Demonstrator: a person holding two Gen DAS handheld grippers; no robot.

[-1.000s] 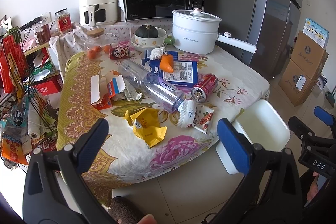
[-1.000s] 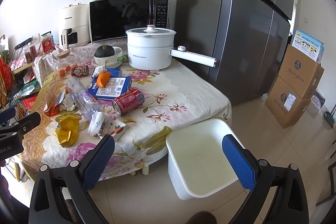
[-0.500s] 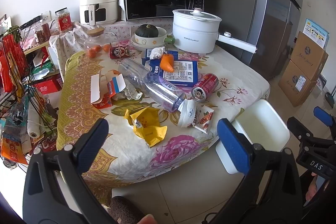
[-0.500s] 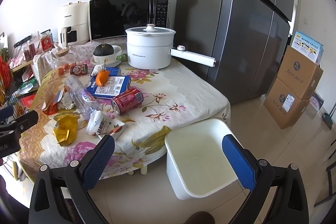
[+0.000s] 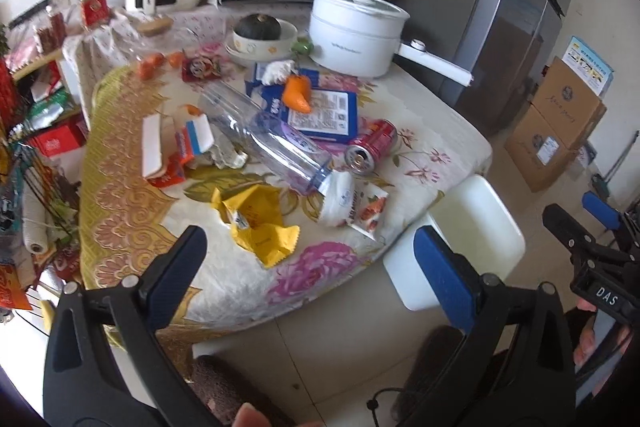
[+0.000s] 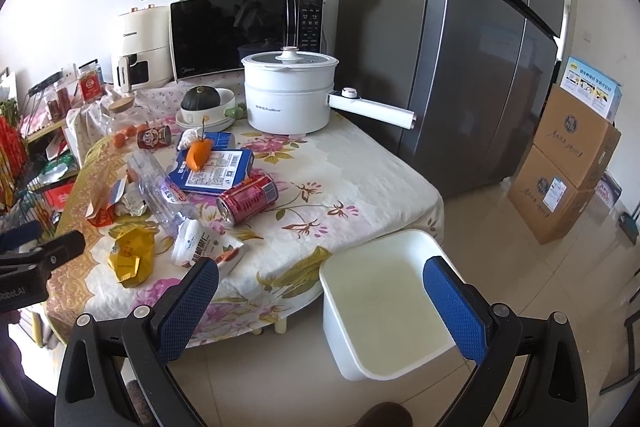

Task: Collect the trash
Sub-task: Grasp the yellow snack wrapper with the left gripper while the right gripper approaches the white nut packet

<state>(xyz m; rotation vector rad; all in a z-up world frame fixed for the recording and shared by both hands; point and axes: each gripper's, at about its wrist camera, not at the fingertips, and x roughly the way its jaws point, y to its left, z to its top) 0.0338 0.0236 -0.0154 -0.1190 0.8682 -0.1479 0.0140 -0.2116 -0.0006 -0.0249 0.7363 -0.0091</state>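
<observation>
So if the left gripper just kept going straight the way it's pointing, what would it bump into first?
Probably the near edge of the table, then the yellow wrapper lying just beyond it. The left gripper is open and empty, and depth is hard to judge through this lens.

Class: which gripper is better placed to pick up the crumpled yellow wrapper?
Left gripper: open and empty, the crumpled yellow wrapper lies just ahead between its fingers. Right gripper faces the white plastic bin.

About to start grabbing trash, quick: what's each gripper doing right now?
Left gripper: open, holding nothing, short of the table.
Right gripper: open, holding nothing, above the white bin.
</observation>
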